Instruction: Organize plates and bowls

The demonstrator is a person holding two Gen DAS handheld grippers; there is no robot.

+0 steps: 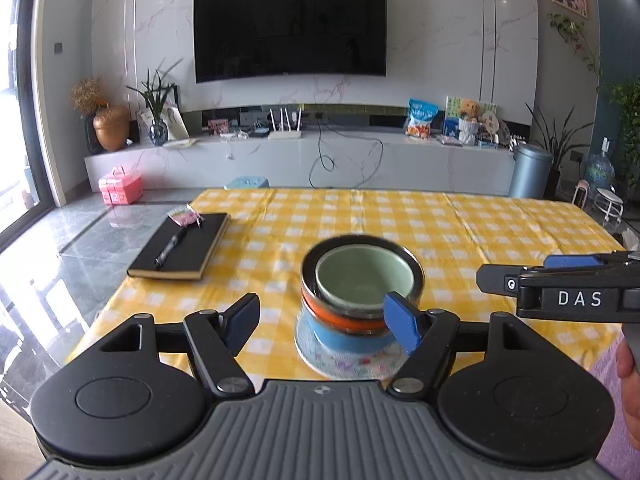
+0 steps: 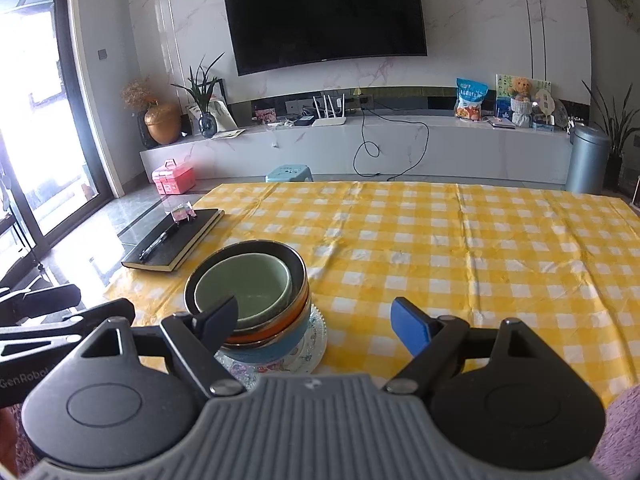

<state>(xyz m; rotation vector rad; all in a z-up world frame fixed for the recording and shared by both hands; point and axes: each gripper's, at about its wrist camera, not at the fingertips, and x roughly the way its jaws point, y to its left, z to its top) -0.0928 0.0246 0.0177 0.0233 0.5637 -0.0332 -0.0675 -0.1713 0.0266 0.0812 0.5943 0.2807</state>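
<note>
Standing at lower centre of the left wrist view, the stack of bowls (image 1: 362,300) sits nested on a patterned plate (image 1: 344,360) near the worktop's (image 1: 460,232) near edge: a green bowl (image 1: 362,280) inside a dark-rimmed one, over orange and blue bowls. The left claw (image 1: 324,322) is spread wide and holds nothing; its right fingertip (image 1: 402,324) overlaps the stack's right side in the frame, but contact cannot be confirmed. The right claw (image 2: 318,324) is likewise wide open and empty, its left fingertip (image 2: 218,318) showing against the stack's near rim, its right fingertip over bare yellow checked cloth (image 2: 460,248). A black notebook (image 2: 174,242) with a pen (image 2: 160,242) lies at the worktop's left edge, apart from the stack. Open cloth extends right of and behind the stack to the far edge.
</note>
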